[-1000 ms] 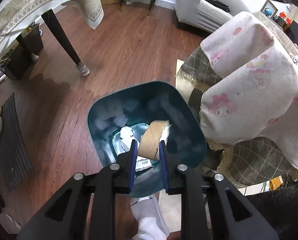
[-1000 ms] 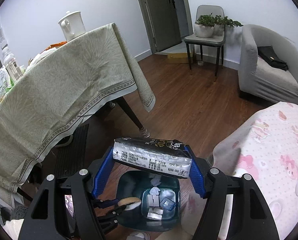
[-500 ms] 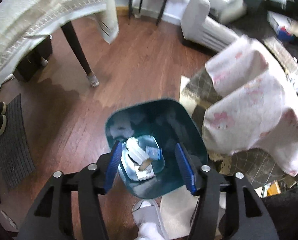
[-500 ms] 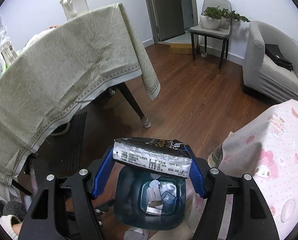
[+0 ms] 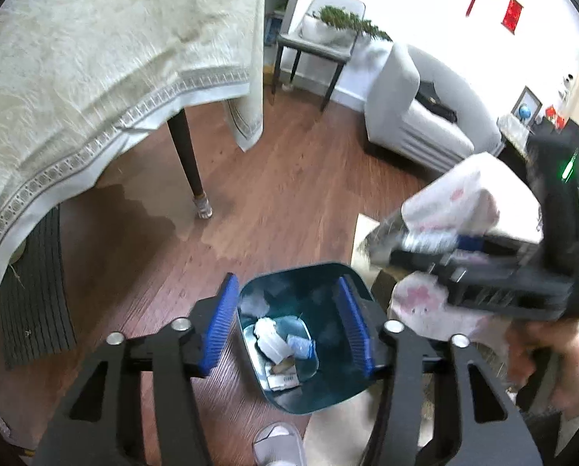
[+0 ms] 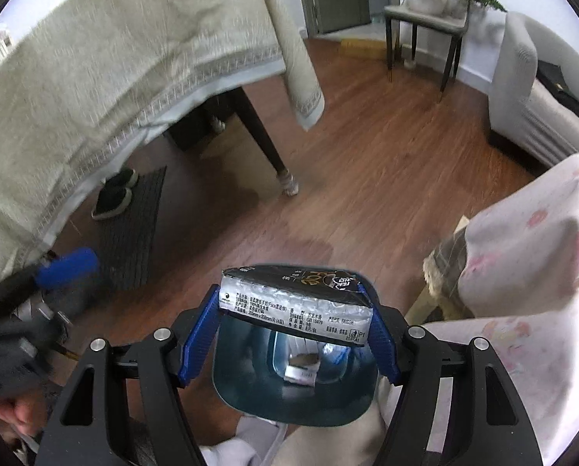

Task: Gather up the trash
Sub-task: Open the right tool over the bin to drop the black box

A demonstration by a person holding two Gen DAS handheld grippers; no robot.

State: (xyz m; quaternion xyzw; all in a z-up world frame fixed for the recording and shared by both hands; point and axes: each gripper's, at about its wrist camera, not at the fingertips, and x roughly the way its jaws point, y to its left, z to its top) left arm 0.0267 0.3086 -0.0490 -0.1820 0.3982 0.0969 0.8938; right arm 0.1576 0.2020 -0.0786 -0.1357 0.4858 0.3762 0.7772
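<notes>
Bare wood floor [image 5: 289, 202] lies open ahead of the bin [image 5: 330, 396], with a table leg [image 5: 188, 167] to the left and a pink-covered seat [image 6: 541, 256] at the right. My left gripper [image 5: 289, 326] is spread wide and empty above the bin's rim. My right gripper [image 6: 295, 334] clamps a tissue pack [image 6: 295, 305] over the bin mouth. Inside lie white scraps [image 5: 270, 343] and a small blue piece [image 5: 300, 347].

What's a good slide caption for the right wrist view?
Right hand-held gripper holds a black-and-silver tissue packet directly above the teal trash bin, ready for release.
</notes>
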